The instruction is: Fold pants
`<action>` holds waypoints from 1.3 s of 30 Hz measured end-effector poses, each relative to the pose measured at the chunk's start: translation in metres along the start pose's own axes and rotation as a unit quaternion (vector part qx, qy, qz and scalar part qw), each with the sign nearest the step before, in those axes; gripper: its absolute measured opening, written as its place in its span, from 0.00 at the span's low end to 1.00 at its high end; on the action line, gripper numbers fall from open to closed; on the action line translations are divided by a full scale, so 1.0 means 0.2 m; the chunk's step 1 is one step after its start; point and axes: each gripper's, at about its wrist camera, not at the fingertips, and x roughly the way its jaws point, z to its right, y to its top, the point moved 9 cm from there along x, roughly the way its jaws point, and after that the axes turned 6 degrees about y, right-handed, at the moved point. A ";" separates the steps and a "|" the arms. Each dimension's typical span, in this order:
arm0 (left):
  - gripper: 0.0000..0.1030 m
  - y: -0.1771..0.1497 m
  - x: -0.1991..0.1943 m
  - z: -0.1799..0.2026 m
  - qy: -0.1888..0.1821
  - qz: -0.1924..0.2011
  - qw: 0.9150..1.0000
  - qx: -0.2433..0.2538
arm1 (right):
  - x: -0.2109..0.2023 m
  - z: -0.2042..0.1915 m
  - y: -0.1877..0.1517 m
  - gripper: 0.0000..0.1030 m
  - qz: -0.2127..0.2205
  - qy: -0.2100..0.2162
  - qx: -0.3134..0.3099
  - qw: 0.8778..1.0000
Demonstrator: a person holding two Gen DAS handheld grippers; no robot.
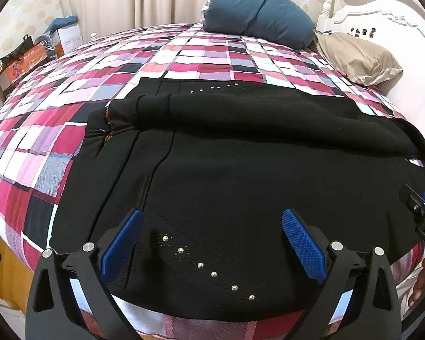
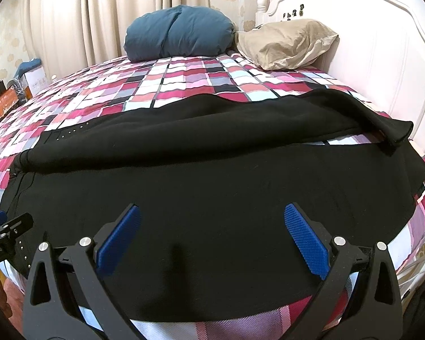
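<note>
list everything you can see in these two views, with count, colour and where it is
pants: 1, black with small metal studs, spread across the near side of the bed, far leg lying partly over the near one
bedspread: 1, pink, red, white and black checks, covering the bed
pillows: 2, blue and beige, at the headboard end
headboard: 1, white, right
curtain: 1, cream, behind the bed
boxes: several, orange and white, far left
left gripper: 1, black with blue pads, open above the studs
right gripper: 1, same colours, open above the pants

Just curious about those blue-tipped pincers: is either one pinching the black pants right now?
No: the left gripper and right gripper both hang open above the pants.
</note>
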 end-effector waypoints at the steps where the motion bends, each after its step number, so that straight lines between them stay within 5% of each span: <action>1: 0.95 0.00 0.00 0.00 -0.001 0.000 1.000 -0.001 | 0.00 -0.01 0.00 0.98 0.000 -0.001 -0.001 1.000; 17: 0.95 0.06 0.02 -0.11 -0.046 -0.015 0.999 -0.015 | 0.03 -0.12 0.03 0.98 -0.013 0.027 -0.040 0.999; 28: 0.95 0.52 0.26 -0.56 -0.106 -0.037 0.994 -0.019 | 0.12 -0.24 0.34 0.98 -0.031 0.142 -0.094 0.985; 33: 0.95 0.72 0.54 -0.61 -0.265 -0.092 0.960 -0.026 | 0.25 -0.26 0.51 0.98 -0.037 0.175 -0.126 0.976; 39: 0.95 0.83 0.76 -0.54 -0.355 -0.136 0.925 -0.014 | 0.44 -0.28 0.64 0.98 -0.069 0.215 -0.155 0.962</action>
